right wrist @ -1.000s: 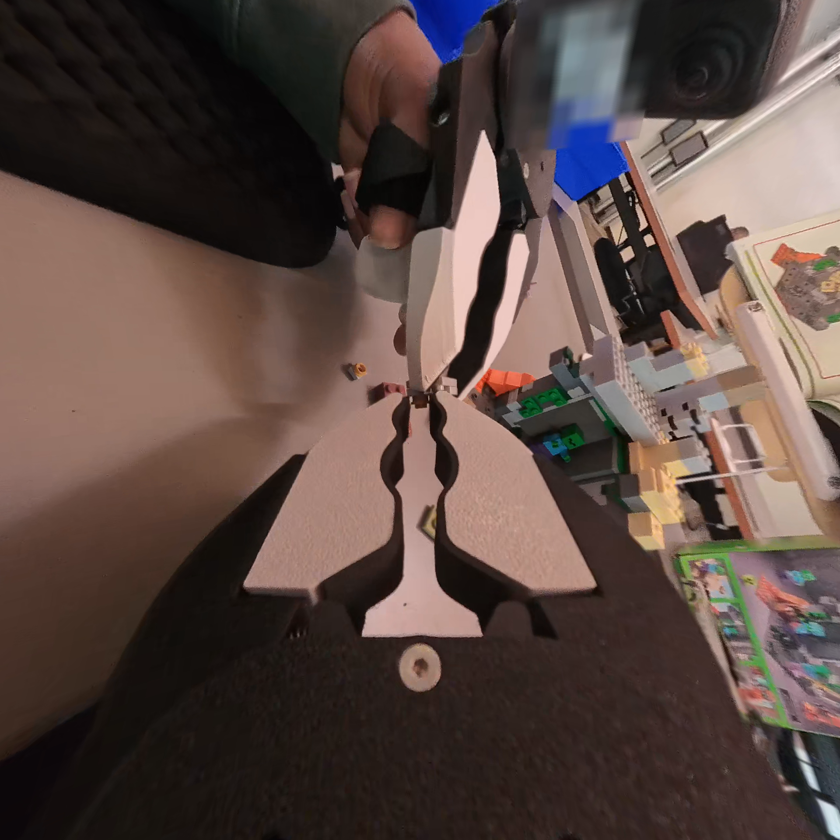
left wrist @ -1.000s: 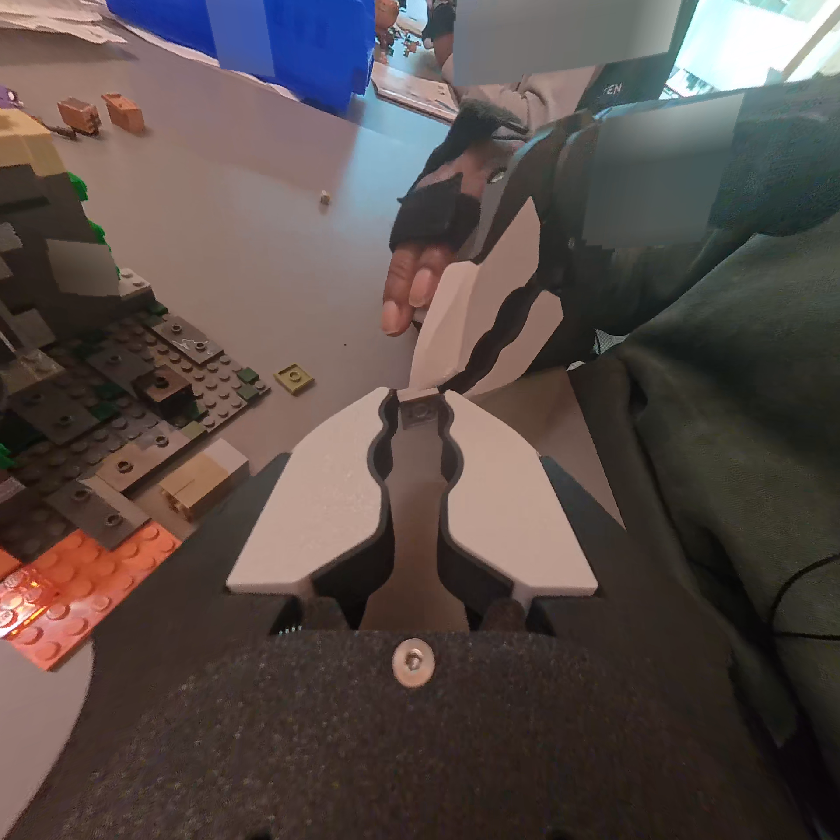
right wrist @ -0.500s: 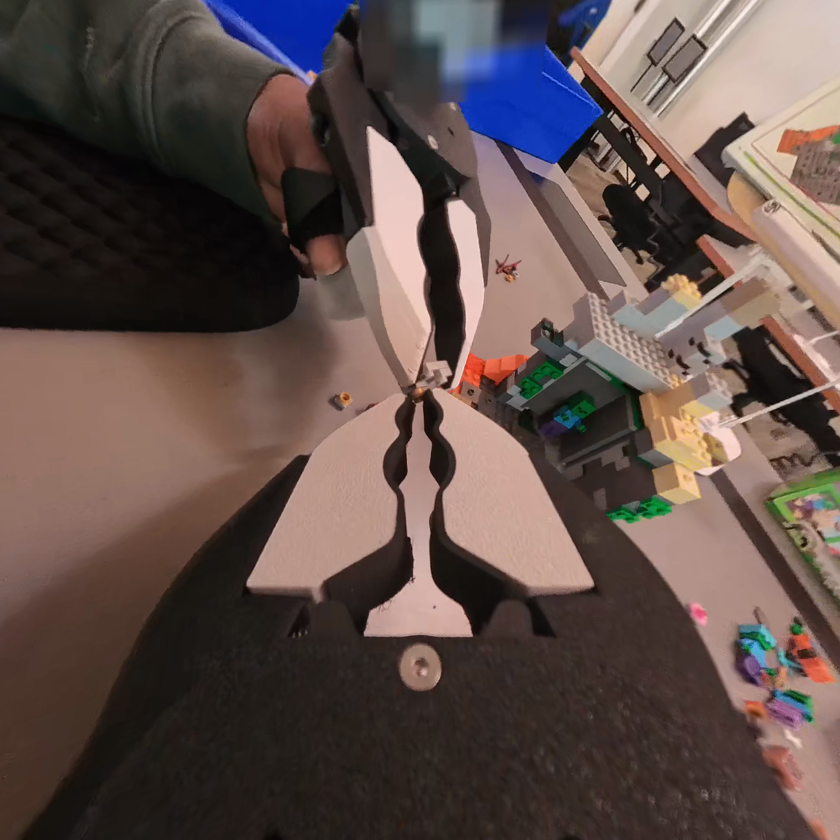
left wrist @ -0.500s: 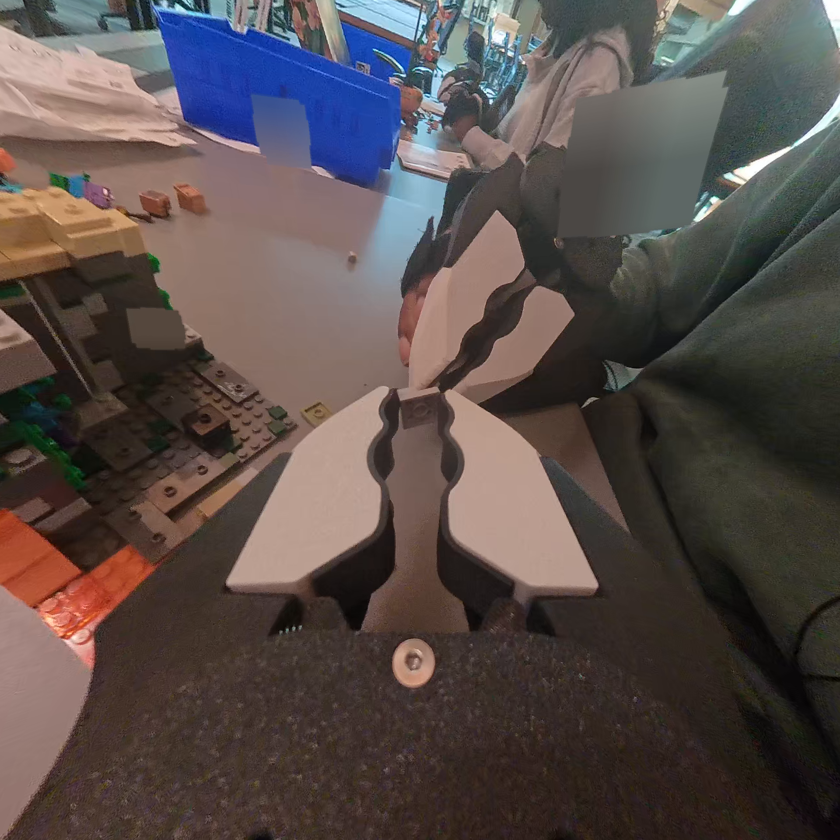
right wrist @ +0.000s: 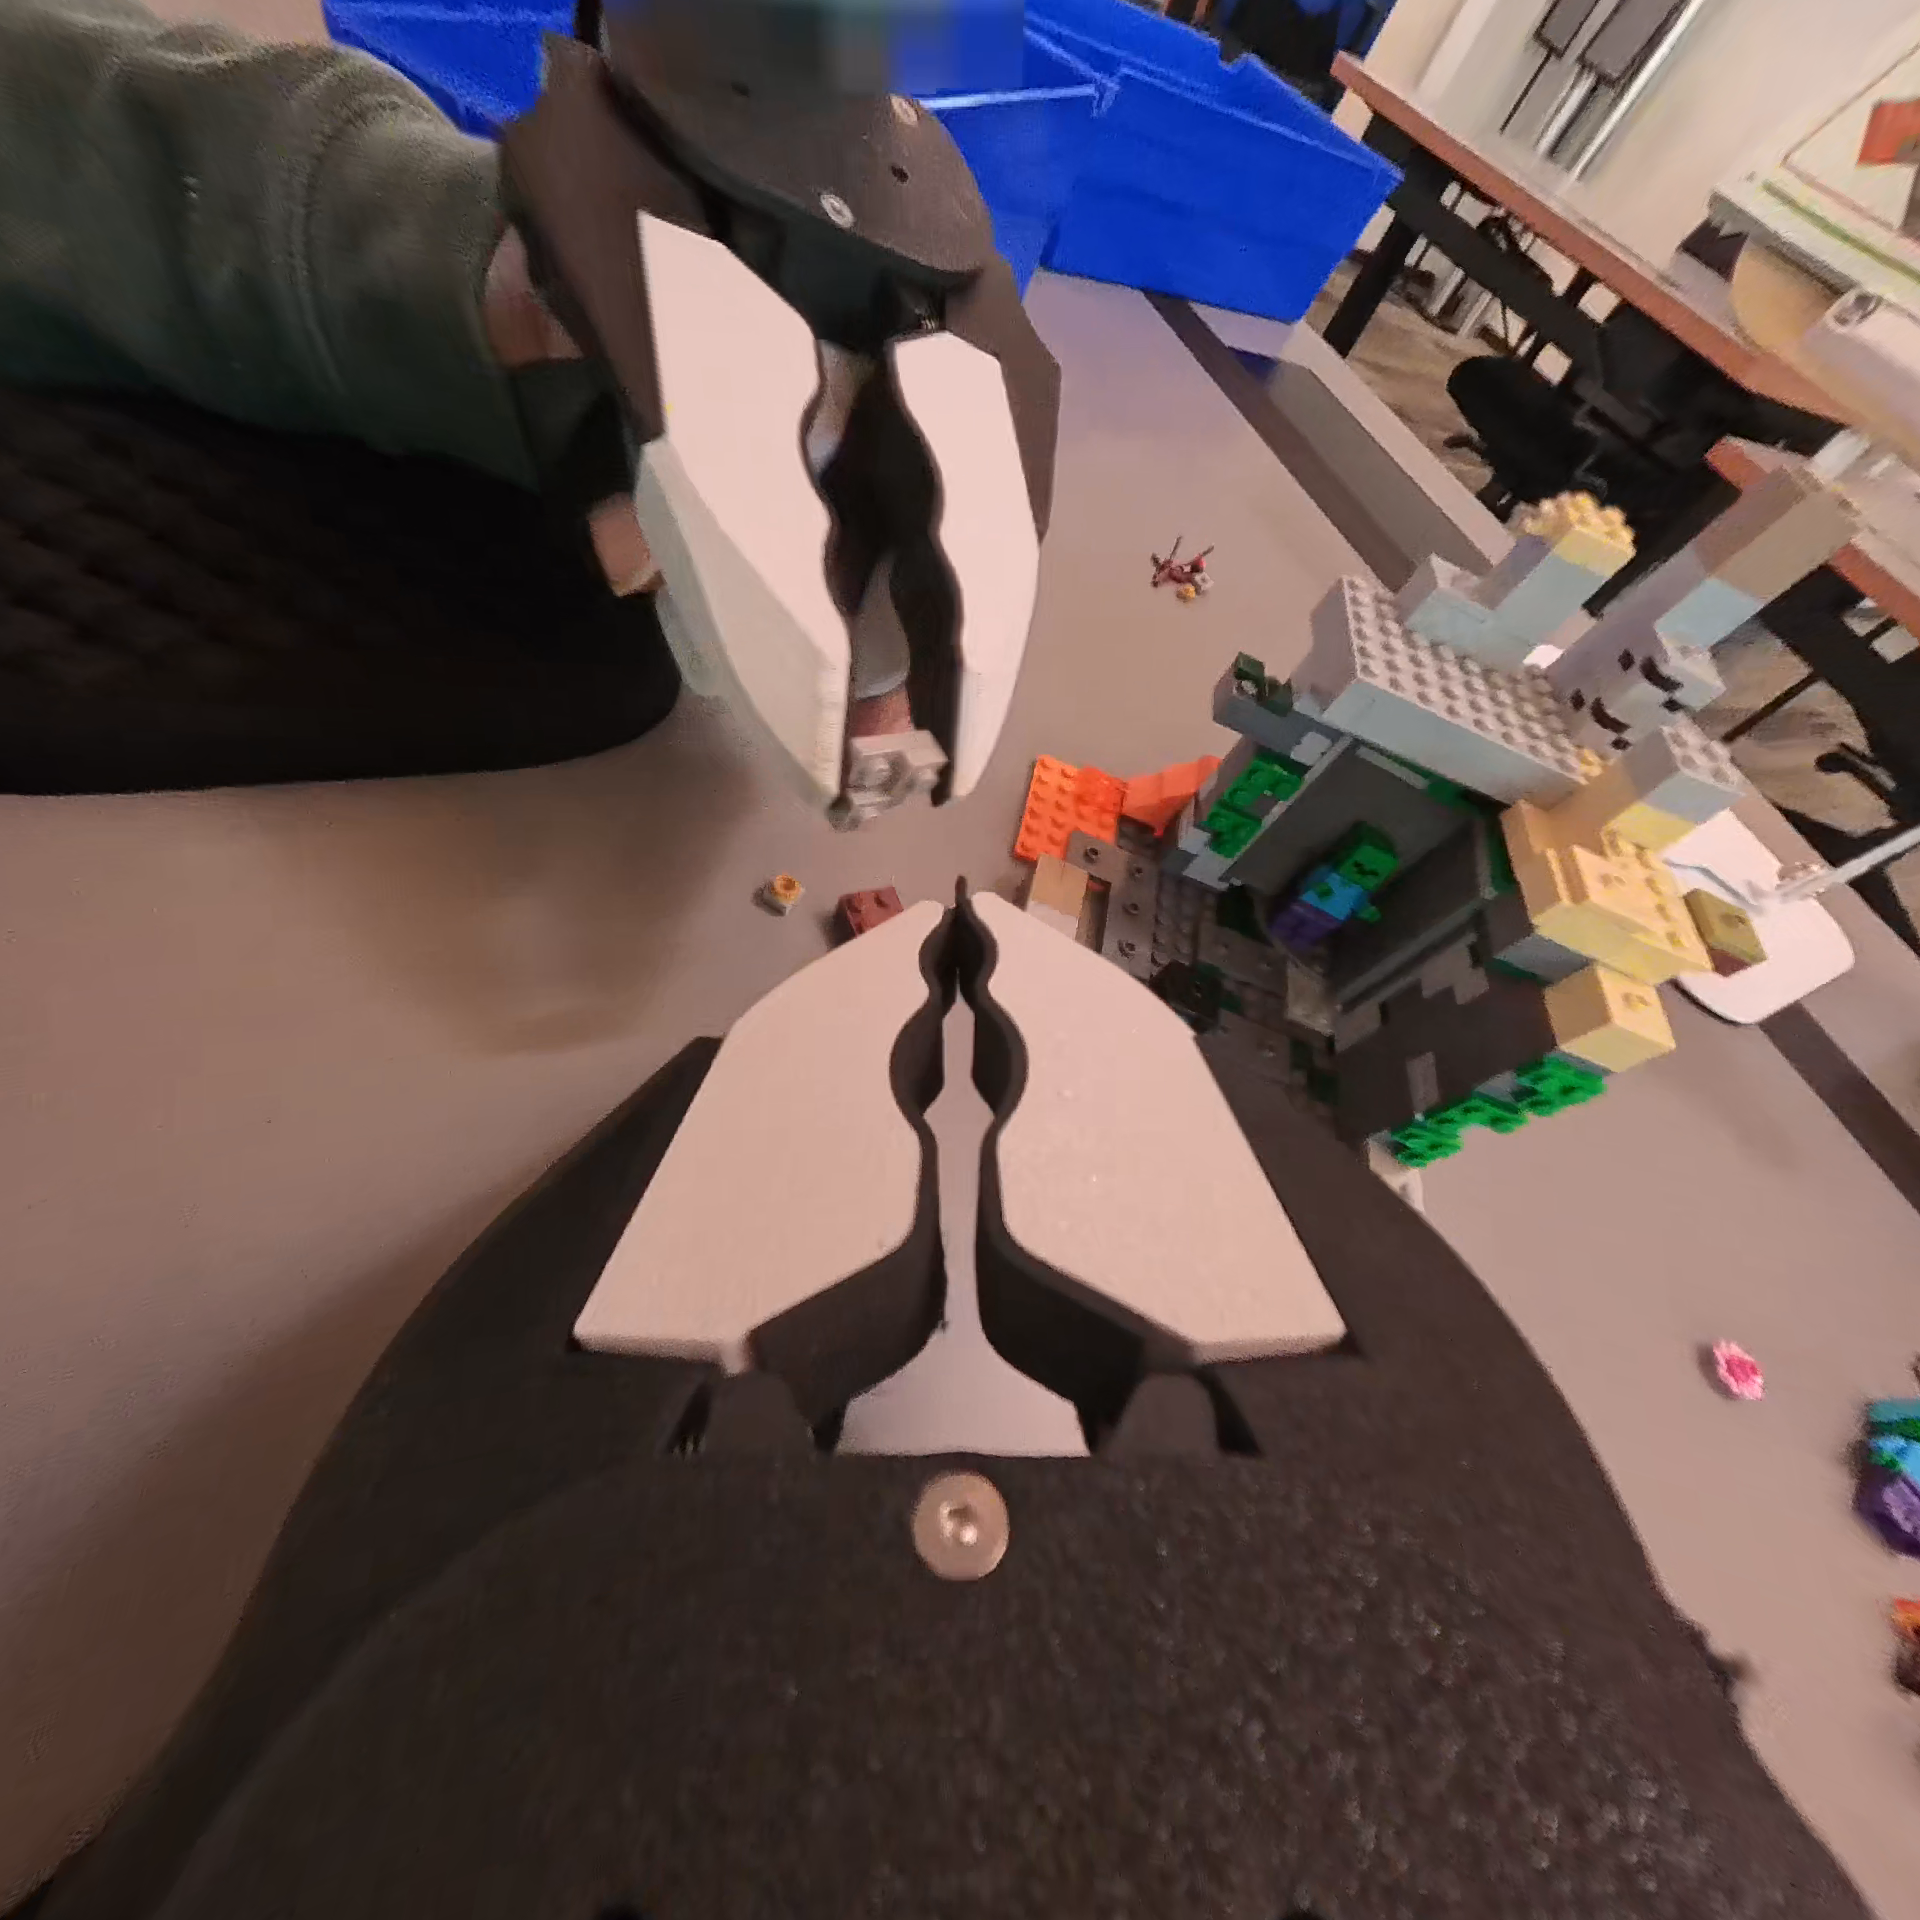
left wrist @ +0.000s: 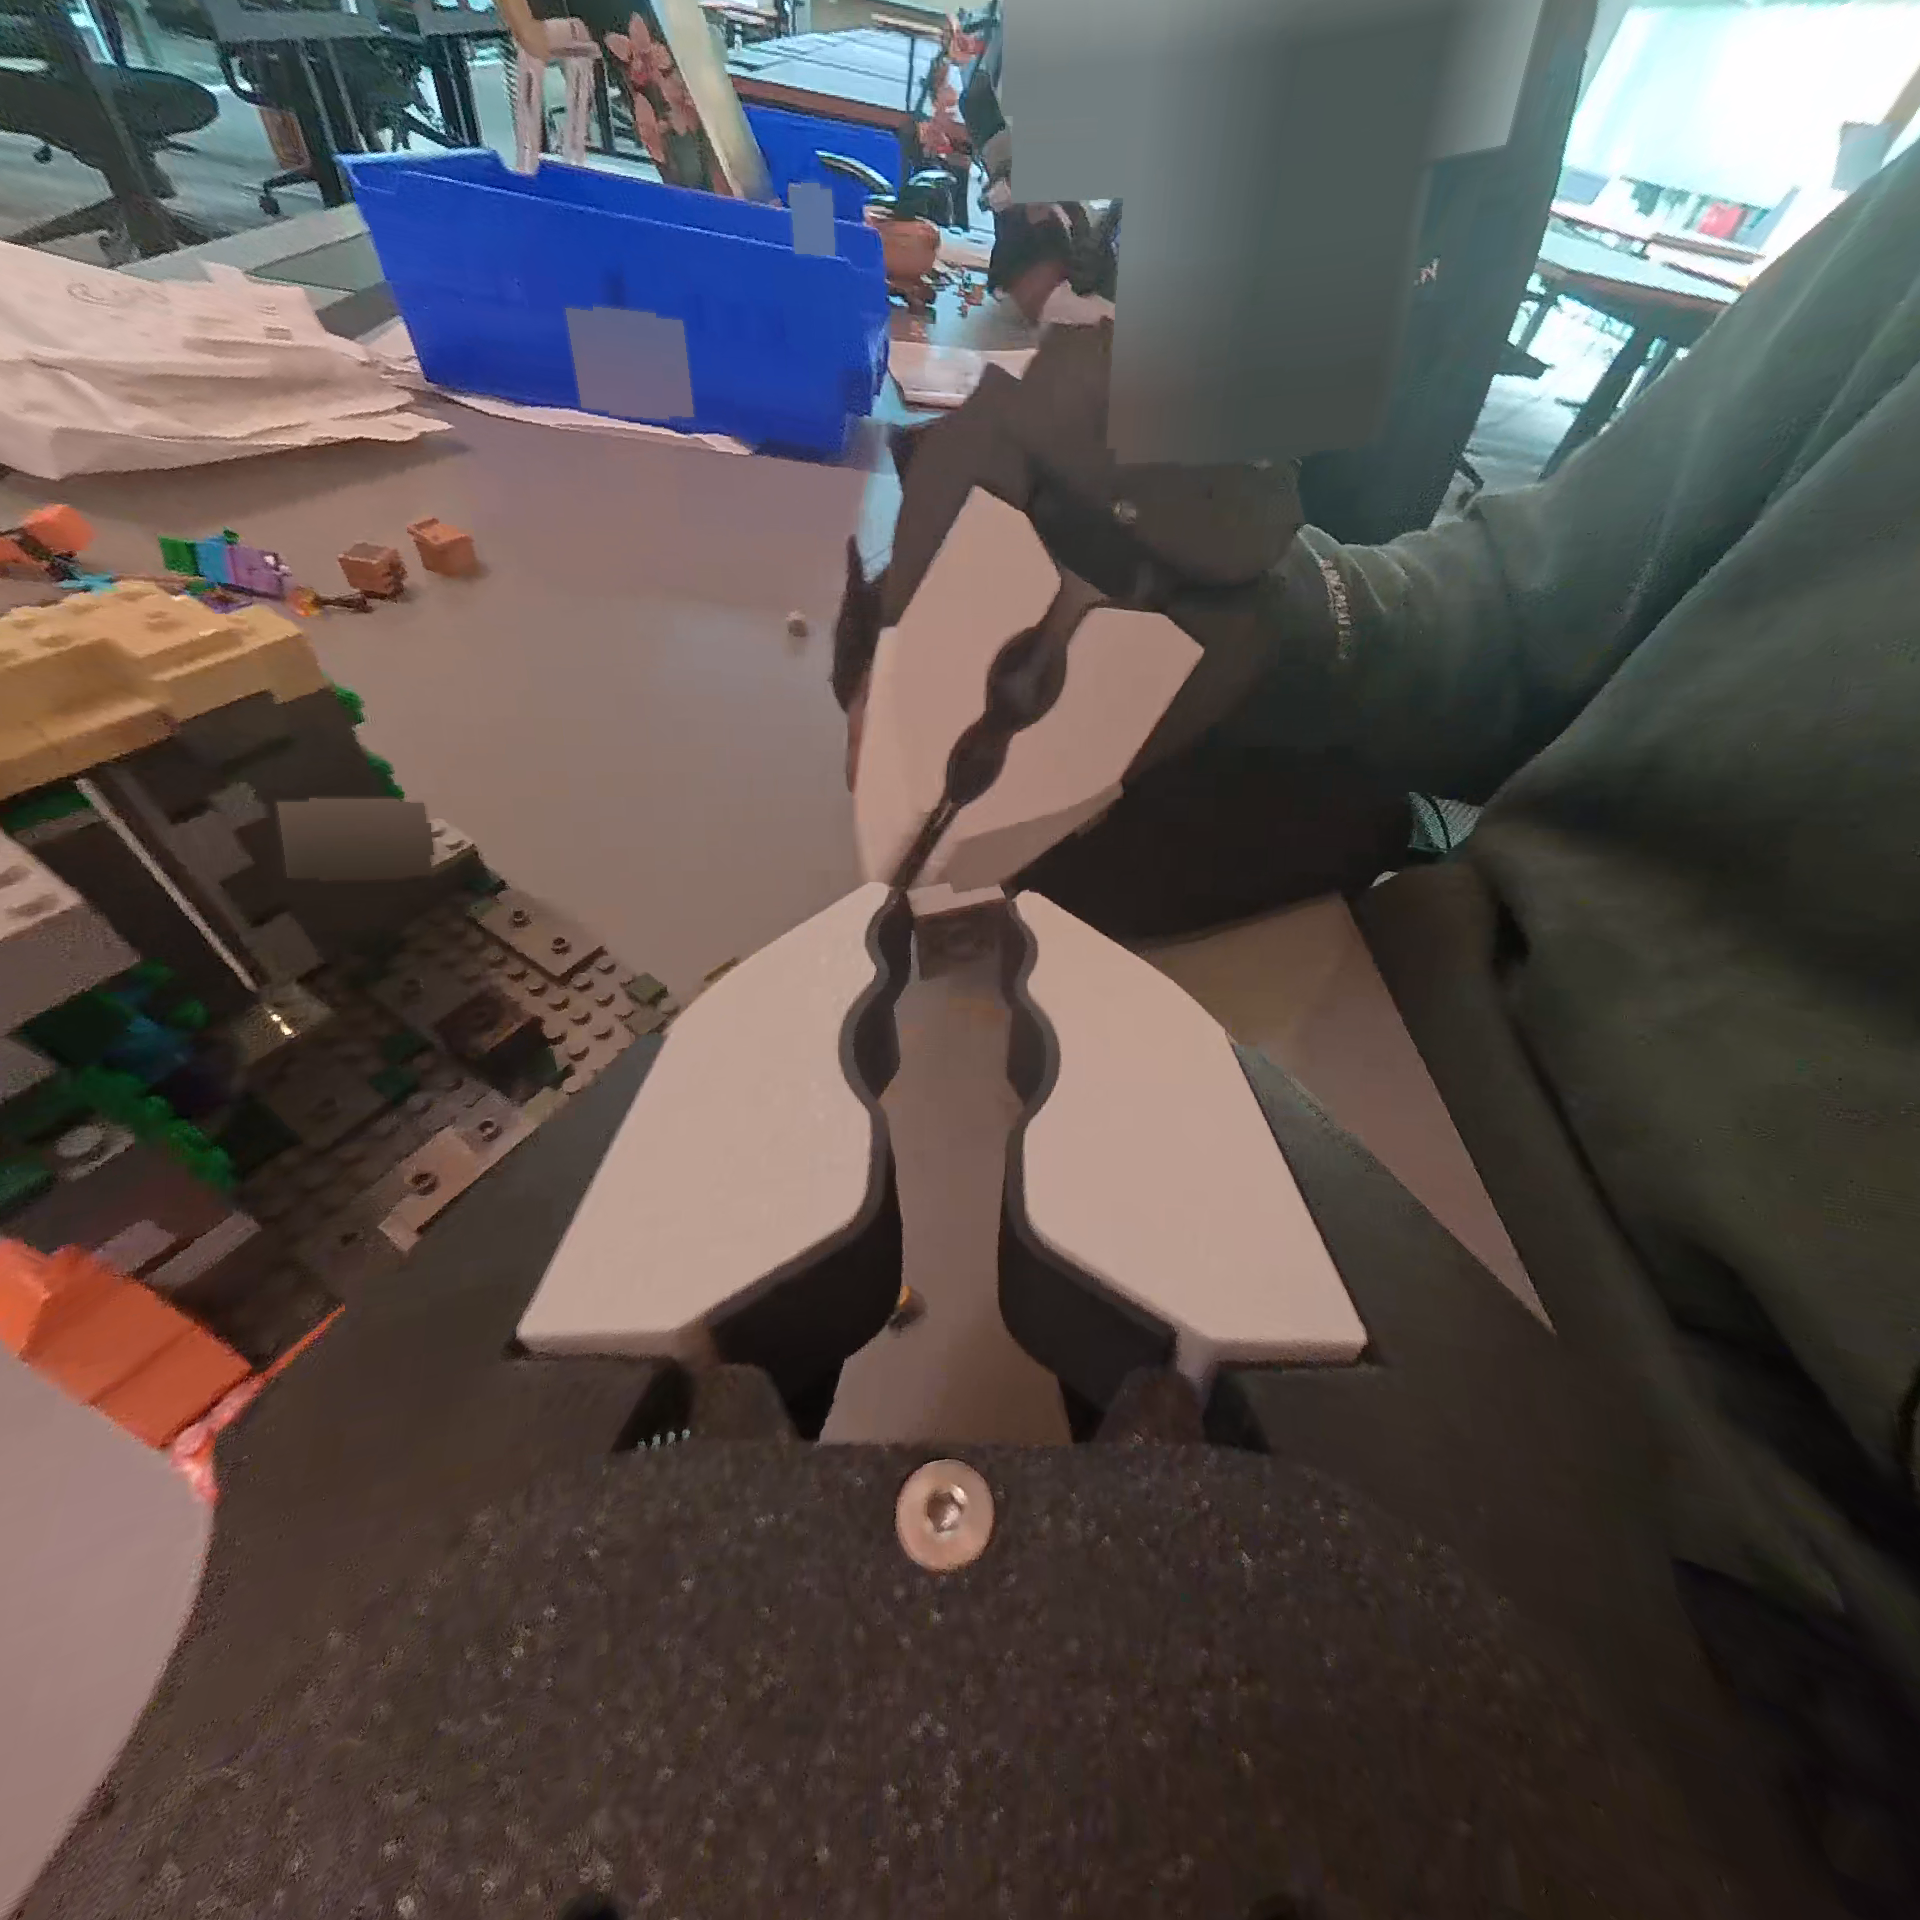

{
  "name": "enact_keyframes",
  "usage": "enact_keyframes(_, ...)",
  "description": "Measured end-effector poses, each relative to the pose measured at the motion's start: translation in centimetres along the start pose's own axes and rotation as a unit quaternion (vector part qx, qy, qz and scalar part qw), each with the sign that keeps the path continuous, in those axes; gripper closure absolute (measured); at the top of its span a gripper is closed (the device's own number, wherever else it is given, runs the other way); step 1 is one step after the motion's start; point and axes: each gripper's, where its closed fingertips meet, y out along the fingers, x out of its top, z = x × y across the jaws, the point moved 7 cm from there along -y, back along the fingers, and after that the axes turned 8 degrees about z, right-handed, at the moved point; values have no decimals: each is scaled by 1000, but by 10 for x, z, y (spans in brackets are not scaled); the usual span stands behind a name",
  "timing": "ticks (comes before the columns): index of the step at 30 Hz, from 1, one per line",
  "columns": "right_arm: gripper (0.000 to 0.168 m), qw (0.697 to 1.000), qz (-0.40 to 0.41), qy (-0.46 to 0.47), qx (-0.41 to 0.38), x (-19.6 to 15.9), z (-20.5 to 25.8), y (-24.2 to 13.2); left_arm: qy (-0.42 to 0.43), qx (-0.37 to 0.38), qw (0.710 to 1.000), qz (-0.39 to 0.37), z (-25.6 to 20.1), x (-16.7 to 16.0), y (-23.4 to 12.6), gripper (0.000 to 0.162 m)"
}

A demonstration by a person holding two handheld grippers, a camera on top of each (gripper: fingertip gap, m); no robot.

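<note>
Gripping a small grey brick [left wrist: 961, 935] at its very tips, the left tool [left wrist: 958, 920] is clenched on it in the left wrist view; the brick sits crosswise between the white fingers [left wrist: 748, 1122], above the grey bench [left wrist: 623, 686]. The right tool [left wrist: 940, 862] comes in from beyond, its tips just above the brick; contact cannot be confirmed. A brick-built model [left wrist: 208, 831] stands left of the left tool, a blue bin [left wrist: 623, 301] behind it.

In the right wrist view, the right tool [right wrist: 958, 914] is closed to a hairline with nothing visible between the tips. The left tool [right wrist: 894, 779] hangs beyond it, carrying the pale grey brick [right wrist: 888, 774], studs and hollows showing. A dark red brick [right wrist: 871, 909] and a tiny tan piece [right wrist: 781, 891] lie on the bench just past the right tool's tips.

Judgement: the brick is light, rigid, smooth moulded plastic, liable to slip or twist; best held on its flat side walls.
</note>
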Motion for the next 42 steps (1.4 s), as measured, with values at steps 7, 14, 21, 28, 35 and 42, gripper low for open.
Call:
enact_keyframes(7, 161, 999, 29, 31, 1, -14, -13, 1, -21, 13, 1000, 7, 9, -5, -1, 145)
enact_keyframes(14, 155, 995, -57, 56, 56, -5, -14, -16, -22, -16, 1000, -12, 7, -6, 1, 145)
enact_keyframes(21, 156, 993, -77, -85, 20, 13, 16, -9, -23, -86, 994, -59, -2, 1, -4, 145)
enact_keyframes(28, 155, 989, -87, -119, -27, 18, 16, -8, -35, -124, 990, -58, -3, 1, -3, 145)
enact_keyframes(35, 149, 984, -79, -152, -44, 17, 18, -7, -64, -145, 985, -64, 1, 1, -4, 145)
enact_keyframes(42, 145, 974, -80, -190, -97, 22, 20, -8, -102, -176, 974, -97, 2, 9, -6, 145)
